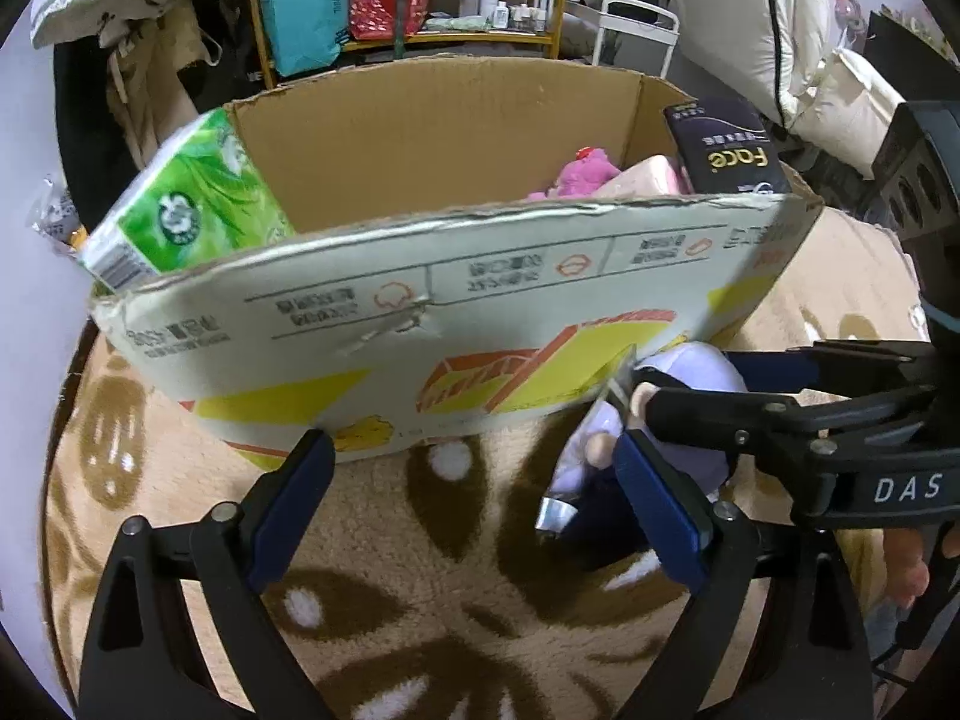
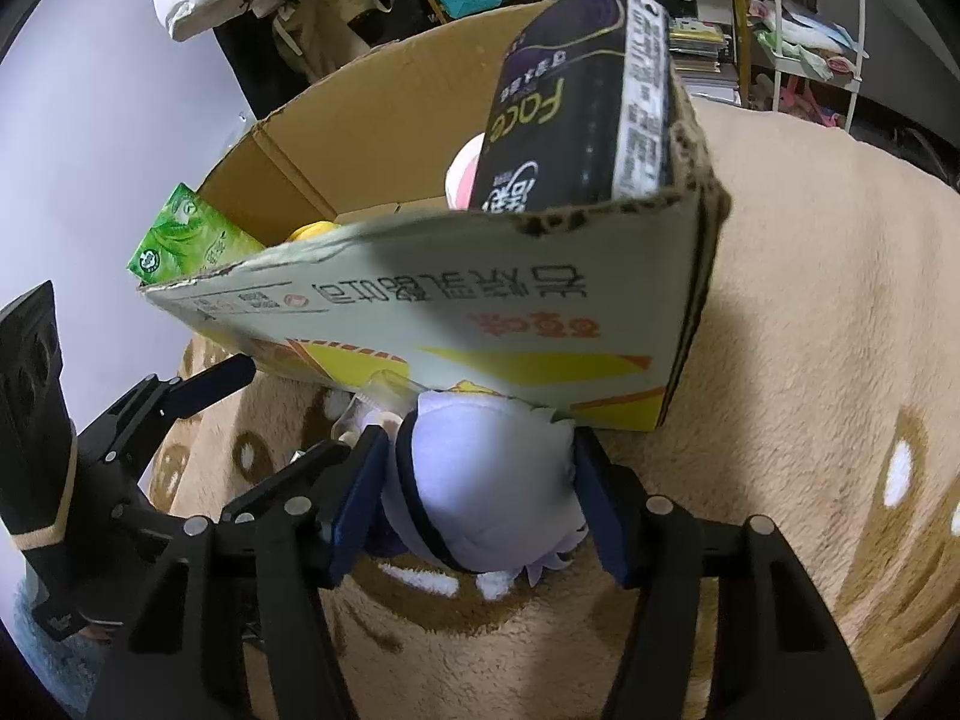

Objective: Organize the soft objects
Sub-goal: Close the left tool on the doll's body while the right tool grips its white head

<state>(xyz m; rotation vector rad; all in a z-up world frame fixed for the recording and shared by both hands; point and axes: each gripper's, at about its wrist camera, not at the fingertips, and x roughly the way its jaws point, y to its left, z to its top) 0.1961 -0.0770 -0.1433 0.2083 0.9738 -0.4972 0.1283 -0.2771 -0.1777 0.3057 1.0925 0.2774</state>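
Although both views were sharp, much of the scene lay behind the box wall or the tools.

Hidden parts: the lavender plush doll [image 2: 486,498] showed only its pale rounded head and dark trim in the right wrist view; its face could not be made out. In the left wrist view a hand-like limb and a small metal piece showed below it, the rest hidden by the right gripper [image 1: 624,414].

Box contents: the cardboard box [image 1: 480,324] hid the lower halves of a green tissue pack [image 1: 192,204] at its left end, a black tissue pack [image 1: 723,150] at its right end, and a pink plush [image 1: 585,174] beside a pale pink pack [image 1: 651,177]. A yellow item [image 2: 312,231] barely cleared the rim; what it was could not be told.

Doll's place: on the tan patterned blanket [image 1: 420,570], outside the box, touching the near wall by its right corner.

Right jaws: closed on the doll's head, one blue pad [image 2: 354,510] pressed to each side.

Left jaws: the left gripper [image 1: 474,480] stood wide open, holding nothing, low over the blanket just before the box wall; its right pad [image 1: 660,510] sat beside the doll.

Background: shelves and bedding, blurred at the edges.
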